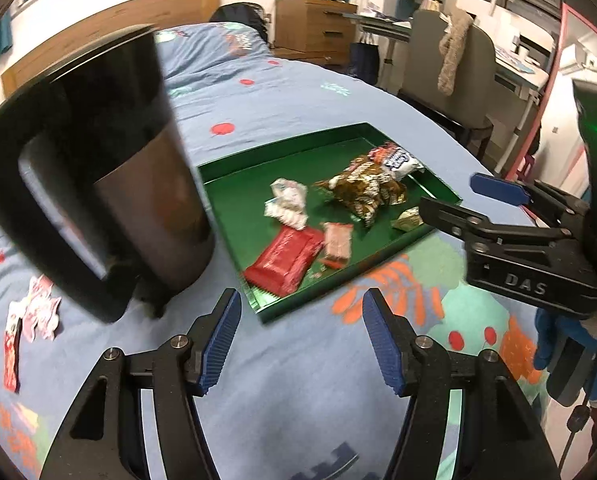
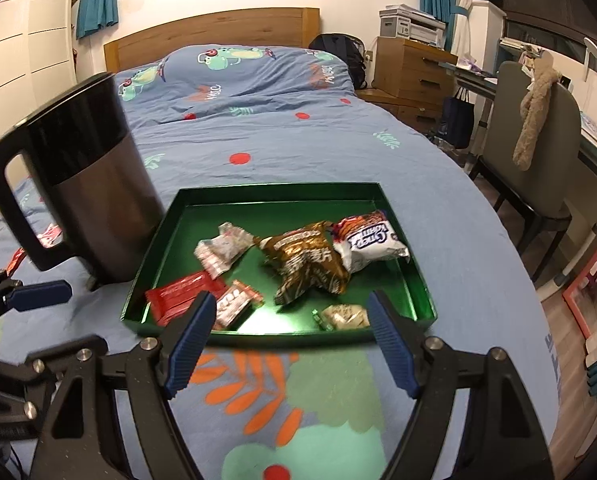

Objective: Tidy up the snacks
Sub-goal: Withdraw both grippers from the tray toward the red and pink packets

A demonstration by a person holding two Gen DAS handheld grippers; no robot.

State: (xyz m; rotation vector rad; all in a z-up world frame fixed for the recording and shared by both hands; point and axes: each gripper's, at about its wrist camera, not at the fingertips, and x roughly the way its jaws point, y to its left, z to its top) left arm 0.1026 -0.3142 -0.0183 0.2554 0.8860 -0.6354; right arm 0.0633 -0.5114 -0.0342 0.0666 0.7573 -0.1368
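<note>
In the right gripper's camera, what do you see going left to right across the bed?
Black kettle → red snack pack → brown snack bag → white snack bag → grey chair.

A green tray [image 2: 414,280] holds a red packet [image 2: 174,296] on a blue cartoon-printed bedcover [image 2: 298,140].

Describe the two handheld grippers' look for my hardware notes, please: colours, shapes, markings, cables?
Both the left gripper and the right gripper are black linkage frames with silver pivot bolts and ribbed blue pads on the jaws. Seen from the left wrist, the right gripper's body reads "DAS", shows a green light, and trails a thin black cable.
</note>
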